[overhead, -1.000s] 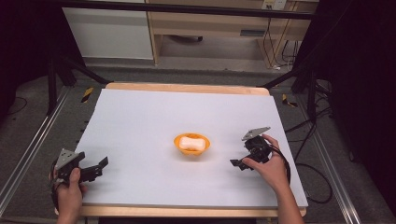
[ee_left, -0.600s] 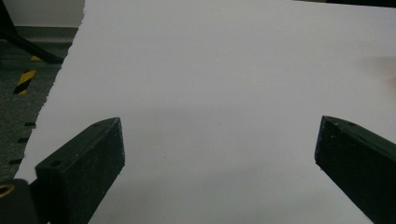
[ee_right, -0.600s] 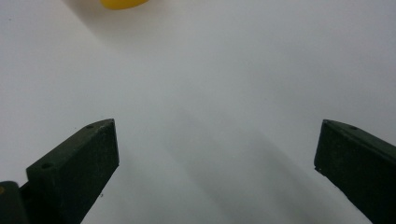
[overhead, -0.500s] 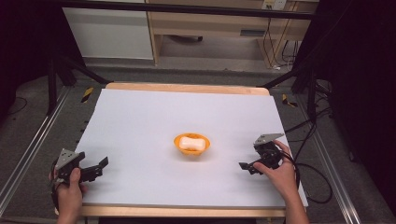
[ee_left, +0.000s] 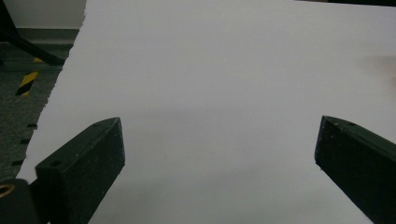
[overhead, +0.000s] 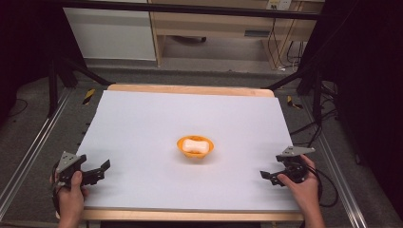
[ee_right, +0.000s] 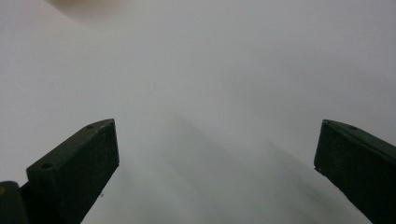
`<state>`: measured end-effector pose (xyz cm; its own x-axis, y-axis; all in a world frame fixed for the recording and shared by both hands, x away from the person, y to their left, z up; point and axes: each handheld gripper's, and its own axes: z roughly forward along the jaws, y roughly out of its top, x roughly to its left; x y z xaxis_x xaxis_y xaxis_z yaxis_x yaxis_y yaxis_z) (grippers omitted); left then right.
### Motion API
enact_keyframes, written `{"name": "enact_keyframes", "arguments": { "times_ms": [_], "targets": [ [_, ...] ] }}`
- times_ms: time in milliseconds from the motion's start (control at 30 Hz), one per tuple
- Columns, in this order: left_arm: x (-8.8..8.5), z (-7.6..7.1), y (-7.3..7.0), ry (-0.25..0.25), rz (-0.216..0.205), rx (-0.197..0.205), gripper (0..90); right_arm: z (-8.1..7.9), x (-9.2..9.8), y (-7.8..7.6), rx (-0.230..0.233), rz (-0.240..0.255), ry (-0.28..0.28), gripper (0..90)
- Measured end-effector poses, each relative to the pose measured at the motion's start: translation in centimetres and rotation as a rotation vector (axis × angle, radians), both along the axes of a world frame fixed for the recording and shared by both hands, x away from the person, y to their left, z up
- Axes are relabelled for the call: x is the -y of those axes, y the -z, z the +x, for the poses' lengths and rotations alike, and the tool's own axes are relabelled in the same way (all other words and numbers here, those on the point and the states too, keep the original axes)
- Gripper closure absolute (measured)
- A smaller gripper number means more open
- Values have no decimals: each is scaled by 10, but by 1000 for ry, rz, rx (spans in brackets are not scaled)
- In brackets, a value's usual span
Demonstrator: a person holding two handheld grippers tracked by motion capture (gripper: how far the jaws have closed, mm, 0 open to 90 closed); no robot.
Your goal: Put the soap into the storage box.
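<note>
Orange bowl (overhead: pixel 195 147) w/ pale cream item (overhead: pixel 196 145) inside. White table top (overhead: pixel 142 123), light wood edge. Both grippers black: left gripper (overhead: pixel 97 170), right gripper (overhead: pixel 269 175), grey top plates. Yellow-black striped marker (overhead: pixel 88 96) on grey floor.

Lab setup, white-covered table (overhead: pixel 142 123), dark curtains (overhead: pixel 366 71), metal floor rails (overhead: pixel 28 156), cables (overhead: pixel 280 47)

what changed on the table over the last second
The right gripper drew back from beside the orange bowl toward the table's near right corner, jaws open and empty. The left gripper stayed at the near left edge, open. The bowl, with the white piece in it, did not move.
</note>
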<state>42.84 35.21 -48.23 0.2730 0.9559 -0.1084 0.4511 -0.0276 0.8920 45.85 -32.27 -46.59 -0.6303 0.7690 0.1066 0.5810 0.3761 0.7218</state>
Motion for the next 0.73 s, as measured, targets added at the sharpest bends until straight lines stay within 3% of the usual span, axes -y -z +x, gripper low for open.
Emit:
{"name": "enact_keyframes", "arguments": {
  "times_ms": [433,733],
  "targets": [
    [0,0,0,-1,1,0,11,-28,41,10,49,104,85,6],
    [0,0,0,-2,2,3,12,-33,42,11,60,154,85,6]
  ]
}}
